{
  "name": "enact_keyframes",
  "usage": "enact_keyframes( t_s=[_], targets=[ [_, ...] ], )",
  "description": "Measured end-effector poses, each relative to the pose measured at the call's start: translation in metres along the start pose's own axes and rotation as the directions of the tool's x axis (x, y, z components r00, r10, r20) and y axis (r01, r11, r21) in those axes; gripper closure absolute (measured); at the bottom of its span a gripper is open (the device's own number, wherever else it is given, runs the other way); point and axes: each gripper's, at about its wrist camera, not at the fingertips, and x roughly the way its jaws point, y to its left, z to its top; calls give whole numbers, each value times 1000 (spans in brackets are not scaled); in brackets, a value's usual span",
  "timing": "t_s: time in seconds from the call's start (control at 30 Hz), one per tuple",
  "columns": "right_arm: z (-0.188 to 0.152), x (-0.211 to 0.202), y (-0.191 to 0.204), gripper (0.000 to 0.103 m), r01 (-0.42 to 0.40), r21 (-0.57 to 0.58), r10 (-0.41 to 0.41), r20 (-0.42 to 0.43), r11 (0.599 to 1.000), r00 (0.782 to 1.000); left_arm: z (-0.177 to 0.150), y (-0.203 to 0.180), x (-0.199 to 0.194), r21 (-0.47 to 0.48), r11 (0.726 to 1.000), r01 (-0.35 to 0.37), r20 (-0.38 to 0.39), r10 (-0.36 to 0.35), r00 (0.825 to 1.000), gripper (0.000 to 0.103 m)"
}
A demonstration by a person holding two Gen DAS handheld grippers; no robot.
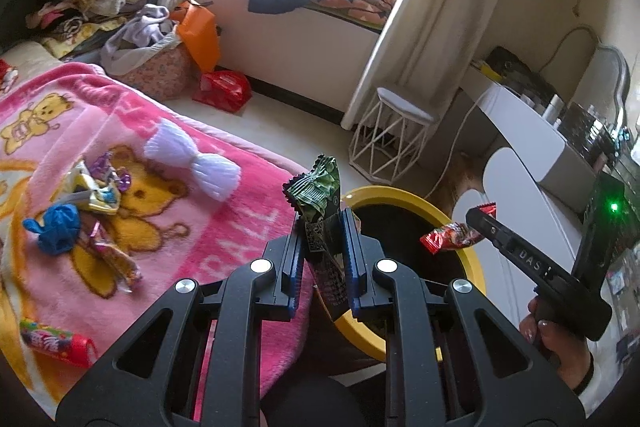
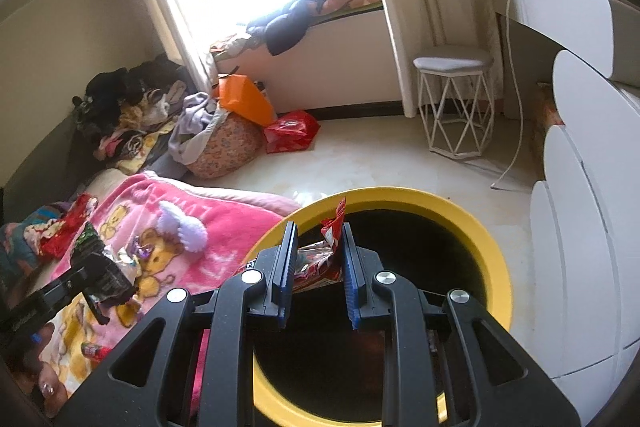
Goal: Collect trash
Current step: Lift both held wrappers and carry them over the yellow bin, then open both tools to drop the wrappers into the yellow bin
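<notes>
Left gripper (image 1: 323, 247) pinches a green wrapper (image 1: 320, 211) between nearly closed jaws, its long axis upright, crimped top pointing up, beside the yellow-rimmed bin (image 1: 474, 267), probably poised for dropping. Loose wrappers (image 1: 96, 187) lie on the pink blanket (image 1: 224, 219). Further right, the right gripper (image 2: 318, 259) clamps a red wrapper (image 2: 330, 231) over the bin's dark mouth; it seems to stand roughly upright, though the jaws hide much of it.
</notes>
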Motion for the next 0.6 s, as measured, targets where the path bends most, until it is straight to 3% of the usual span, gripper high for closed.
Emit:
enact_keyframes(
  t_s=[0.6],
  targets=[
    [-7, 10, -44, 83, 98, 46, -97, -23, 994, 995, -22, -48, 45, 97, 990, 98, -107, -88, 990, 90]
  ],
)
